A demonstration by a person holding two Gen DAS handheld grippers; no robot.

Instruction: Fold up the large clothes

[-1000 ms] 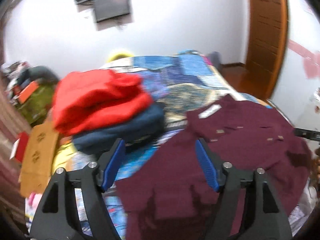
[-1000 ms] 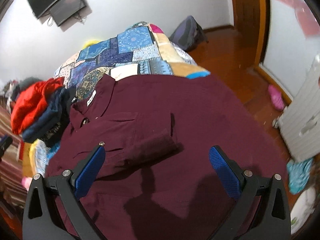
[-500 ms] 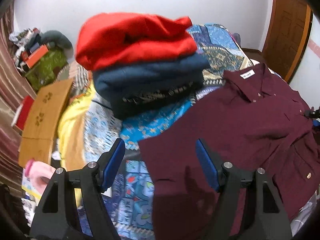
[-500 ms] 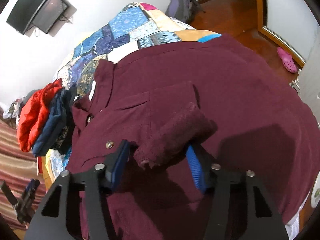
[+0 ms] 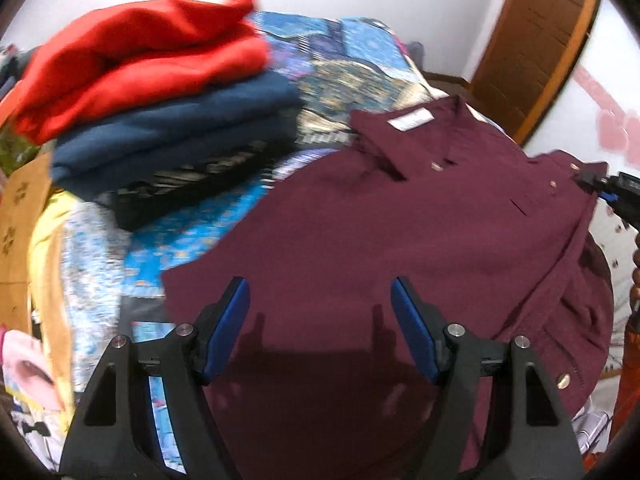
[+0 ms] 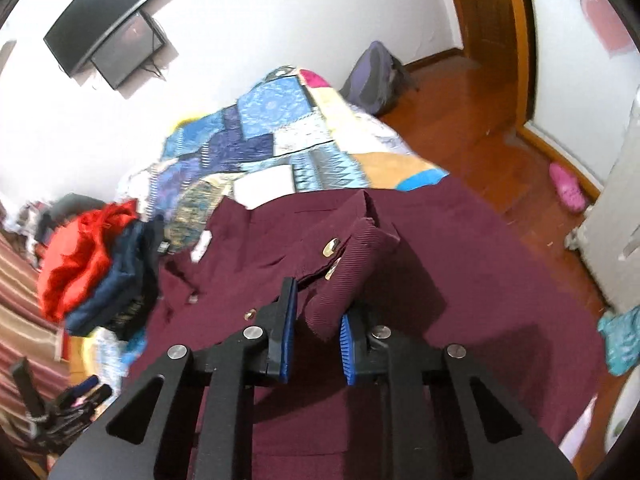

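Collar label (image 5: 410, 121): white tag inside the neck of the maroon shirt (image 5: 360, 216); print too blurred to read
Wall screen (image 6: 102, 20): dark; no readable marking
Legible text: none in either view

A bed covered by a blue patchwork quilt (image 6: 276, 128) runs from the upper middle of the right wrist view down to its lower half. A maroon shirt (image 6: 460, 280) lies spread over the quilt's near end, filling the lower middle and right of the frame. At left, a stack of folded clothes (image 5: 160, 108) rests on the quilt just beside the shirt's collar: red on top, dark blue beneath, a black patterned piece lowest.
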